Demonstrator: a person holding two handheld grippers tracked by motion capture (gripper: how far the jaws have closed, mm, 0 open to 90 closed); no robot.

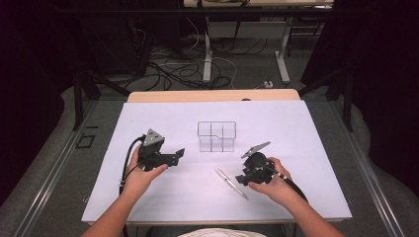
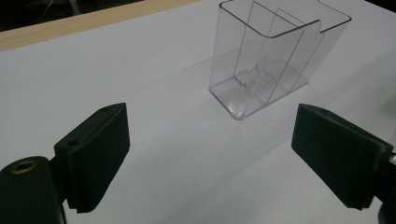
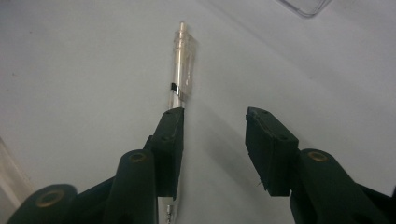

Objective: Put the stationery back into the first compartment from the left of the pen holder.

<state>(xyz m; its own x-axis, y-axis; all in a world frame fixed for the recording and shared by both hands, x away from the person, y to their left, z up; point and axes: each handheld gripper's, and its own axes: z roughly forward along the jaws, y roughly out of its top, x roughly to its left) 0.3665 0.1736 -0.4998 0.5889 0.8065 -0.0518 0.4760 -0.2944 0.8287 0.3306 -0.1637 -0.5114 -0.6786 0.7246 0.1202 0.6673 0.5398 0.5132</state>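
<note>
A clear plastic organiser (image 1: 217, 136) stands upright on the white table (image 1: 163, 197), around the middle of it and toward the far side. Thin transparent walls split it into several open-topped compartments (a long one across the far side and smaller ones on the near side, as far as the high view lets them be counted). In the left gripper view the organiser (image 2: 275, 56) shows its stepped floor and its partitions, and every compartment that can be seen through the walls holds nothing.

A pen (image 1: 231, 183) with a clear, silvery barrel lies flat on the table, near of the organiser and a little to its right, well apart from it, slanting from far-left to near-right.

The left gripper (image 1: 173, 158) is held in the person's left hand (image 1: 140, 175) at the left of the table, pointing toward the organiser; its jaws are spread wide with only bare table between them (image 2: 210, 154).

The right gripper (image 1: 247, 177) sits in the right hand (image 1: 272, 185), just right of the pen. In the right gripper view its jaws stand partly apart; the pen (image 3: 180, 70) runs away from the left jaw, lying against or just under it rather than in the gap (image 3: 214, 140), so it is not pinched.
</note>
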